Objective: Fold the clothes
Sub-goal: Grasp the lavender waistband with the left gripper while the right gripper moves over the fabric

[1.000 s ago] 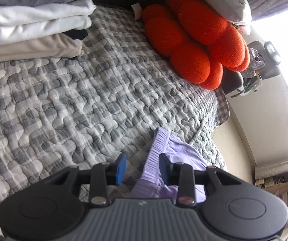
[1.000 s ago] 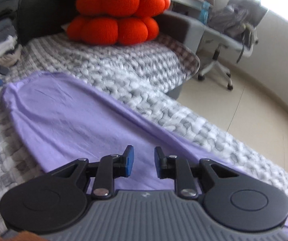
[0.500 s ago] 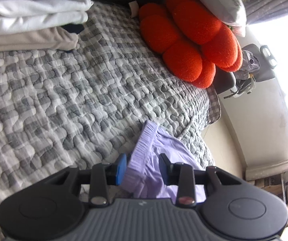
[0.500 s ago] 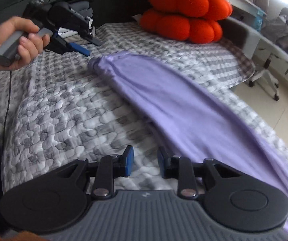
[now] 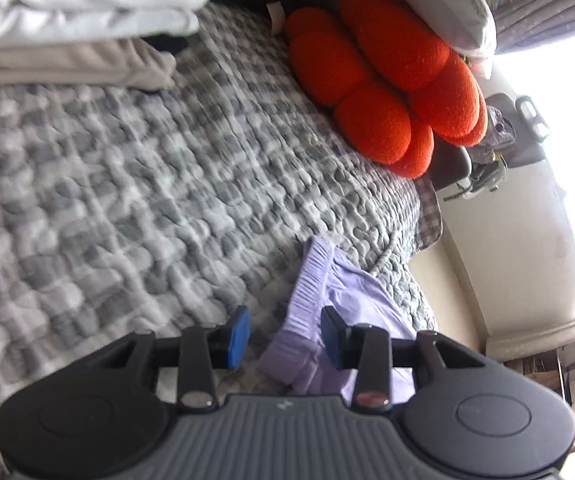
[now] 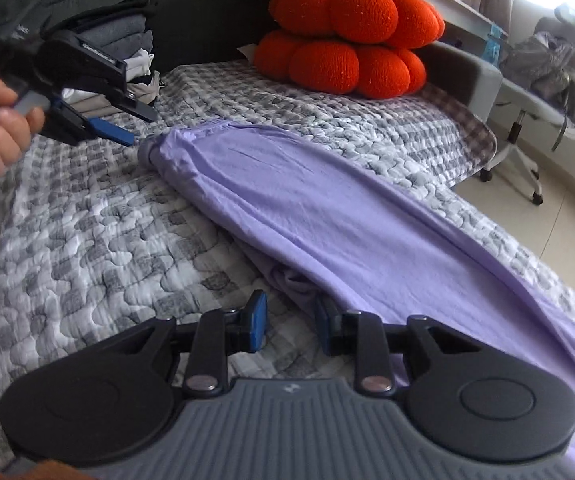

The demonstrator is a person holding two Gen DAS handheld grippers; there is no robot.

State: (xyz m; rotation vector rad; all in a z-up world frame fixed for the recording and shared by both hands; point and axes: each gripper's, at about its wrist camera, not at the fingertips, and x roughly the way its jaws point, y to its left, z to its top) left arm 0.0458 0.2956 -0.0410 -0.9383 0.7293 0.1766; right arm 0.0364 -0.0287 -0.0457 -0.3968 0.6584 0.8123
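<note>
The bed (image 6: 99, 240) fills both views under its grey-and-white quilt, and stretched across it lies the purple garment (image 6: 327, 216) — one long, mostly flat band running from the near right up towards the far left, its gathered waistband end (image 5: 311, 280) bunched on the quilt. Behind it sit an orange cushion (image 6: 351, 36) against the headboard and a stack of folded clothes (image 5: 79, 28), so some of the job looks done already.

By my reading this is the set-up for a fold, each end about to be pinched. The left gripper (image 5: 283, 334) hovers at the waistband; its fingers are opening, the ribbed edge lies between them and brushes the right-hand pad, yet nothing is clamped. The right gripper (image 6: 291, 322) is down at the near edge, fingers partly apart, purple cloth against the right-hand one — not gripped either.

Next move calls for both pairs of fingers to settle over a hem and close on a single tidy layer — then lift one end over the other without dragging the quilt.
</note>
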